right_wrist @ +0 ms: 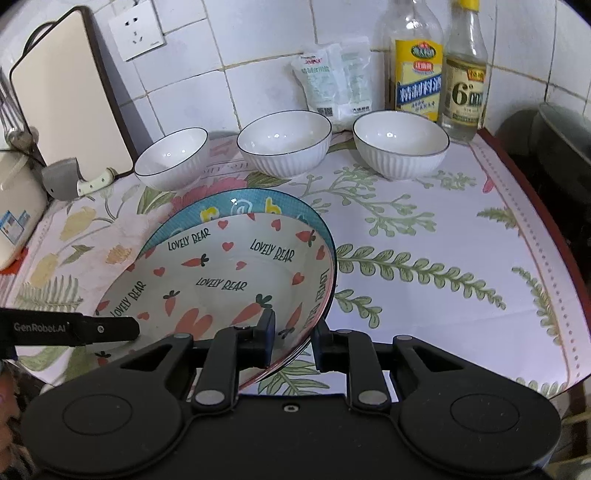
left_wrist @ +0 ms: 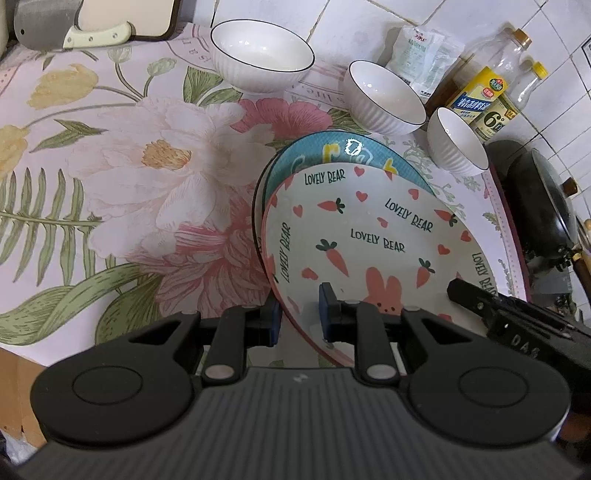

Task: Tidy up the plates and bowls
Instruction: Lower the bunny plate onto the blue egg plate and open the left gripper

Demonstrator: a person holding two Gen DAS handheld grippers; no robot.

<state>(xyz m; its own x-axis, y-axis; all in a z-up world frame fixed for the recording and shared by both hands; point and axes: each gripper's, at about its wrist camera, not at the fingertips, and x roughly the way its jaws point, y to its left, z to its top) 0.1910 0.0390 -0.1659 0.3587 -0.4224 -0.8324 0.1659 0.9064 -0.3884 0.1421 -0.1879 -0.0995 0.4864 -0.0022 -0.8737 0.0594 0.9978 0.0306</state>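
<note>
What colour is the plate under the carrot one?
Teal blue plate with pale lettering; right wrist view shows it best.

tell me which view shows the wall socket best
The right wrist view: the white wall socket shows whole on the tiled wall, above the white ribbed bowls. The left wrist view does not show it.

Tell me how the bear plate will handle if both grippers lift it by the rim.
The bear plate looks glazed, so probably slippery in the pads. Likely stiff and breakable. It rests on the blue plate, so it may scrape or slide as it lifts.
</note>
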